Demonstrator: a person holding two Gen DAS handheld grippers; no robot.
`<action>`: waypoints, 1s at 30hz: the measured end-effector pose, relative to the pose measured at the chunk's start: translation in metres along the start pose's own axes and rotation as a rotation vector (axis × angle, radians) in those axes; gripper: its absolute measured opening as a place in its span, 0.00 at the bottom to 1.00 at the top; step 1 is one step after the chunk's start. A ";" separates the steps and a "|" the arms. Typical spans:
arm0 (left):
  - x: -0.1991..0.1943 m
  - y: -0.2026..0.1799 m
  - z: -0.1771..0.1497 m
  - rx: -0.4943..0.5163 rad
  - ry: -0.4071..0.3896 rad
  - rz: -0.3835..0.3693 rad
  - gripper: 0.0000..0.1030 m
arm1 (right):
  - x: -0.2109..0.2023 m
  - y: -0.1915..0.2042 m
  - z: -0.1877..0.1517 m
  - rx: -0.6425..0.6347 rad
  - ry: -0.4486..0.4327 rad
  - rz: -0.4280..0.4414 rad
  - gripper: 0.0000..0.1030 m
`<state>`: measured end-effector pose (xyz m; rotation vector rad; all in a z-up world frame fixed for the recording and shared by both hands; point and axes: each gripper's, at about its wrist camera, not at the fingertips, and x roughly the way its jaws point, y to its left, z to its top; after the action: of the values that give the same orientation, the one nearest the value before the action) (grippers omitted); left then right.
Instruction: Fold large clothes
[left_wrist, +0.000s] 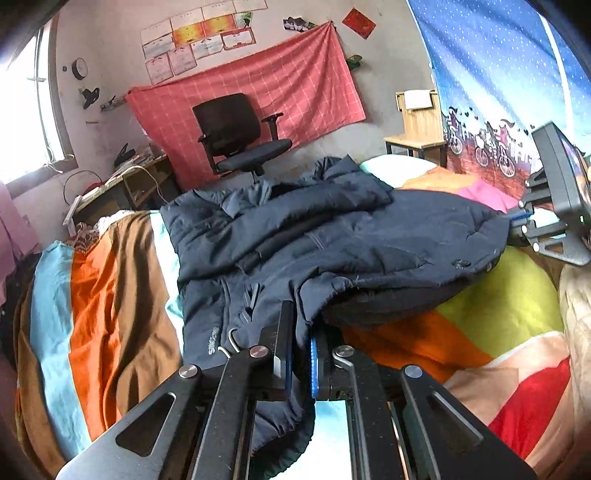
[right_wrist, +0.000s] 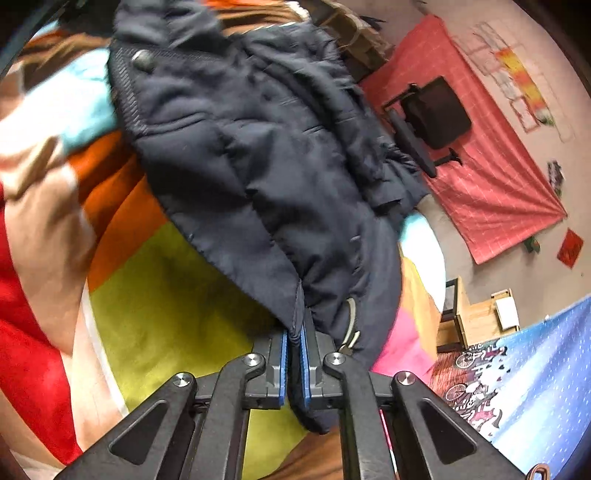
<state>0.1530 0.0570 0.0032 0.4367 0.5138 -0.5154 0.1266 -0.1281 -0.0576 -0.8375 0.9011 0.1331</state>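
A dark navy padded jacket (left_wrist: 303, 236) lies partly folded over itself on a bed with a colourful striped sheet (left_wrist: 110, 302). My left gripper (left_wrist: 301, 332) is shut on the jacket's near edge, with fabric pinched between the blue pads. My right gripper (right_wrist: 294, 339) is shut on another edge of the jacket (right_wrist: 258, 166), cloth bunched between its pads. The right gripper also shows in the left wrist view (left_wrist: 517, 218), at the jacket's far right end.
A black office chair (left_wrist: 236, 136) stands beyond the bed before a red checked cloth (left_wrist: 258, 107) on the wall. A cluttered desk (left_wrist: 122, 184) is at the left, a wooden stand (left_wrist: 421, 125) and a blue curtain (left_wrist: 498, 74) at the right.
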 end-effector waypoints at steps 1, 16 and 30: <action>0.000 0.004 0.006 0.007 -0.013 0.002 0.05 | -0.002 -0.004 0.004 0.012 -0.006 -0.006 0.05; 0.070 0.097 0.119 -0.054 -0.107 0.142 0.05 | 0.015 -0.124 0.117 0.149 -0.234 -0.229 0.05; 0.204 0.160 0.184 -0.053 -0.012 0.324 0.04 | 0.127 -0.236 0.234 0.229 -0.239 -0.229 0.05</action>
<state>0.4596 0.0169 0.0753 0.4553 0.4336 -0.1922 0.4591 -0.1566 0.0655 -0.6883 0.5783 -0.0685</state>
